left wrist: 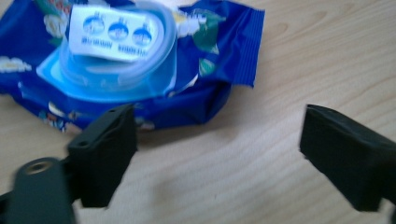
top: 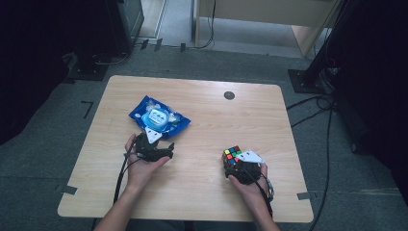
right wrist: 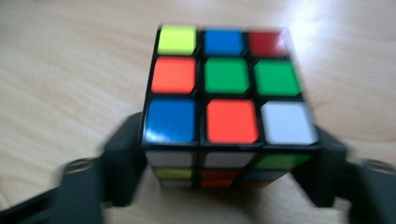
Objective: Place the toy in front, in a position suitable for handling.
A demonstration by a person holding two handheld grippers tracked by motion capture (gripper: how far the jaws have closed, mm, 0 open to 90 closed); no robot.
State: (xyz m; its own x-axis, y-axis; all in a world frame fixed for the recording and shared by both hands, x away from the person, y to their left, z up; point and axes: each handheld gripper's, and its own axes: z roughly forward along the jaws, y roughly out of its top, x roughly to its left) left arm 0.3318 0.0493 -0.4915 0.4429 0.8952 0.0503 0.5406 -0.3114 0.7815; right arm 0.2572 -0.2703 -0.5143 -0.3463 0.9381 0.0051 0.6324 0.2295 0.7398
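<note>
Gripping cube [right wrist: 229, 107] between right tongs [right wrist: 229, 163] at bench [top: 202, 183] front right; left tongs [left wrist: 219, 154] apart, just short of blue pack [left wrist: 140, 70]. Risks: cube twisting or slipping from a low side hold; soft pack sliding away or crumpling

Glossy plastic cube [right wrist: 229, 93], shiny blue film packet [left wrist: 140, 60], matt pale wood table [top: 202, 183]

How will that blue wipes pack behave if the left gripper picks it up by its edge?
The wipes pack looks like soft, crinkled film, so it will probably sag and fold rather than stay flat. Its glossy wrapper may slip between the open jaws of the left gripper. The rigid-looking plastic lid on top likely keeps only the middle stiff.
</note>
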